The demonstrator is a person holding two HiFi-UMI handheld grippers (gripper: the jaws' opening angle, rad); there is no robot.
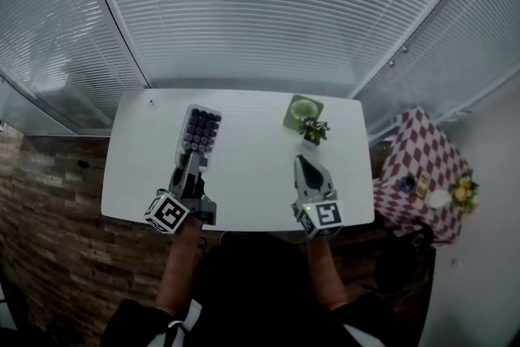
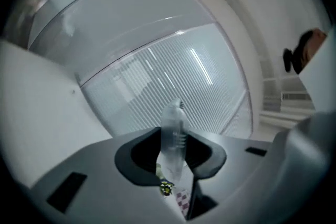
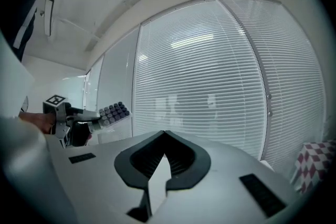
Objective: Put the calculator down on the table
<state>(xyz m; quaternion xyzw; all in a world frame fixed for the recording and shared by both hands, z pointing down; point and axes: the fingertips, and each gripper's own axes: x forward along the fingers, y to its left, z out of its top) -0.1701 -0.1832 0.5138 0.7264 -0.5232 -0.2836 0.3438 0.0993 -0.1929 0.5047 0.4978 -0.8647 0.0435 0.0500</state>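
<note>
"Calculator: where, and what does it look like?"

"Left of centre in my head view, over the far left part of the white table. It's a flat slab with a pale, glossy casing and rows of round dark keys. Seen edge-on in the left gripper view, it's thin and translucent. The right gripper view shows it lifted and tilted."

"Grippers?"

"My left gripper is clamped on the near end of the calculator, wrist rolled, marker cube cocked to one side. My right gripper sits right of centre, pointing away from me, with its jaw tips pressed together on nothing. The ribbed dark pads are plain to see."

"Anything else on the table?"

"At upper right, a green square mat with a small plant beside it."
</note>
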